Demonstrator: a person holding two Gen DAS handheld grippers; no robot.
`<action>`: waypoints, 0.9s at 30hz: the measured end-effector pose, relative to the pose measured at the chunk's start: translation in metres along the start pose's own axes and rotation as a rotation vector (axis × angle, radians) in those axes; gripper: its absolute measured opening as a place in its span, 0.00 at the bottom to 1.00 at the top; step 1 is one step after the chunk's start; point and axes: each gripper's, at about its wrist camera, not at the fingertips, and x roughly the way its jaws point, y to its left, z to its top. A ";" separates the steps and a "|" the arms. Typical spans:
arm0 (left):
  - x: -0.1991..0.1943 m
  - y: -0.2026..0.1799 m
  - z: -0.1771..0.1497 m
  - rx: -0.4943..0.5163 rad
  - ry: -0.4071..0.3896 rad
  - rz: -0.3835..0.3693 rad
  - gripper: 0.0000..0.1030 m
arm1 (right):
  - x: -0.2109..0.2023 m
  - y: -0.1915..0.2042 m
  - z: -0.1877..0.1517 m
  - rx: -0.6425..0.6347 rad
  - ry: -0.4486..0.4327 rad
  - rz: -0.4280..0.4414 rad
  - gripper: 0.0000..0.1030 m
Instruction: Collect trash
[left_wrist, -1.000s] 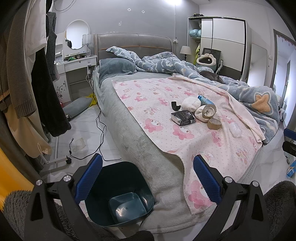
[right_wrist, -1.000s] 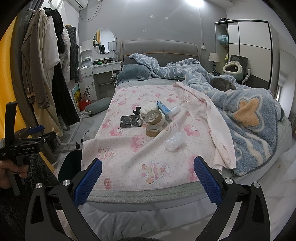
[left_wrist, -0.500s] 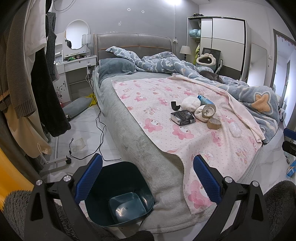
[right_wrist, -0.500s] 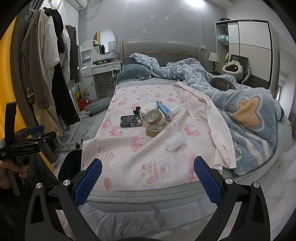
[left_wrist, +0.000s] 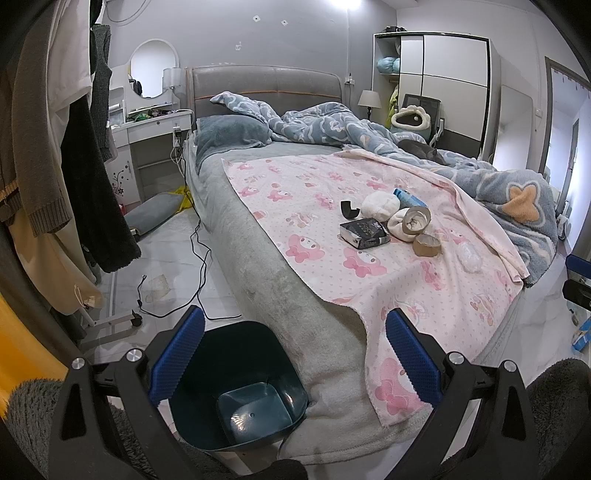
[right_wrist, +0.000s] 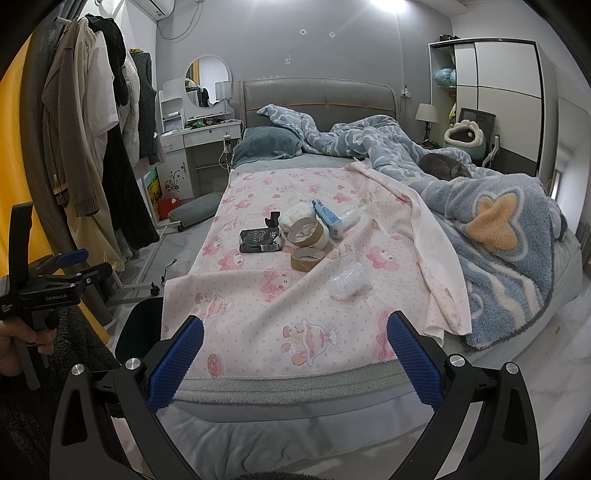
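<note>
Both grippers are held off the foot of the bed (right_wrist: 280, 384), neither touching anything.

Left gripper (left_wrist: 295, 354): jaws spread wide, nothing between the blue pads. It hangs above the dark teal bin (left_wrist: 236, 376), which stands on the floor against the near left corner of the bed. The bin holds a smaller teal tub (left_wrist: 253, 411) at its bottom; I cannot tell whether any trash lies in it.

Right gripper (right_wrist: 295, 360): jaws likewise released and empty, facing the foot edge of the bed, over the pink printed sheet (right_wrist: 258, 306).

Trash, all in one cluster on the pink sheet, near the middle of the bed:
- black foil packet (right_wrist: 258, 240), left side of the cluster
- small black curved piece (right_wrist: 272, 219), just behind the packet
- white wad (right_wrist: 295, 218) behind an upright tape roll (right_wrist: 306, 232), the two touching
- flat brown tape roll (right_wrist: 306, 258), just in front of the upright one
- blue tube (right_wrist: 328, 218), right of the upright roll
- crumpled clear plastic (right_wrist: 347, 284), apart from the rest, nearest the foot of the bed

A blue patterned blanket (right_wrist: 498, 236) is bunched along the right side of the bed. Clothes (right_wrist: 96, 147) hang on a rack to the left of the bed. A hand (right_wrist: 16, 341) grips the left tool's handle at the left edge of the right wrist view.
</note>
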 end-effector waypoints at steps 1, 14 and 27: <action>0.000 0.000 0.000 0.001 0.000 -0.001 0.97 | 0.000 0.000 0.000 0.003 0.003 0.002 0.97; 0.006 0.002 0.001 0.012 0.020 -0.020 0.97 | 0.009 0.007 0.033 0.015 -0.018 0.068 0.97; 0.021 -0.016 0.026 0.142 -0.019 -0.182 0.97 | 0.076 -0.016 0.029 0.047 0.021 0.017 0.97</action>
